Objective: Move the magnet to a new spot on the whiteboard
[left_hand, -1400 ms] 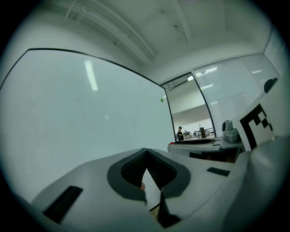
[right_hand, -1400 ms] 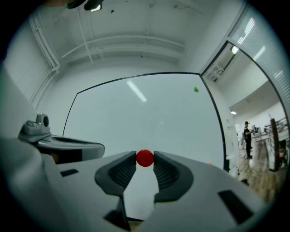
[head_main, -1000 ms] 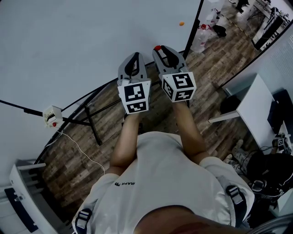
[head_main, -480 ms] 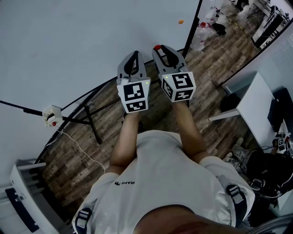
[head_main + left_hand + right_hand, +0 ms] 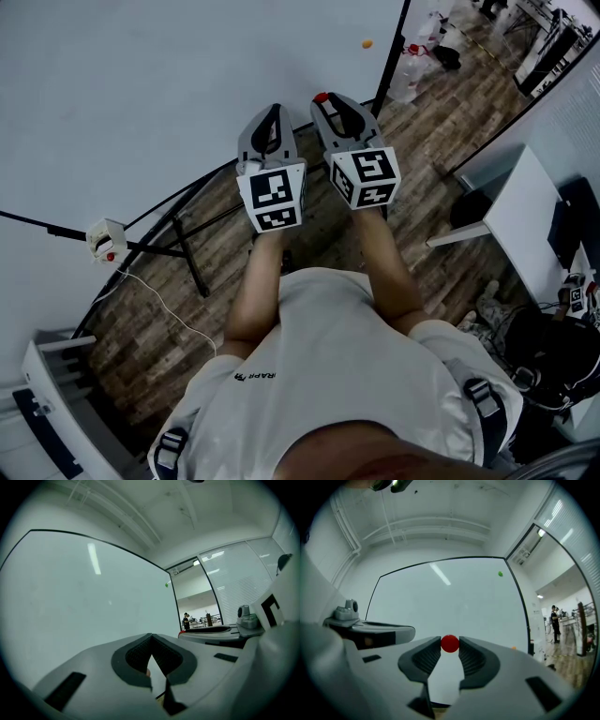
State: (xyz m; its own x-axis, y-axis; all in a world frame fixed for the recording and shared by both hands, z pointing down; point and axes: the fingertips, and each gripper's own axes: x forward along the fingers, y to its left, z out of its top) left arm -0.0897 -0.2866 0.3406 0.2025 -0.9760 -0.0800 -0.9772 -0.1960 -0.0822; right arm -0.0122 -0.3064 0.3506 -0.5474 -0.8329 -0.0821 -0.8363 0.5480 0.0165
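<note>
A small red round magnet (image 5: 450,643) sits between the tips of my right gripper (image 5: 450,645), whose pads close on it from both sides. In the head view the red magnet (image 5: 322,97) shows at the tip of the right gripper (image 5: 324,101), right in front of the big whiteboard (image 5: 141,94). Whether the magnet touches the board I cannot tell. My left gripper (image 5: 273,112) hangs beside it on the left, also close to the board. Its tips (image 5: 151,635) meet with nothing between them.
A green magnet (image 5: 500,573) sticks high on the whiteboard (image 5: 454,602), and an orange magnet (image 5: 367,43) sits near its right edge. The board's black stand legs (image 5: 187,253) cross the wooden floor below. A white box on a cable (image 5: 106,238) lies left; a white table (image 5: 525,225) stands right.
</note>
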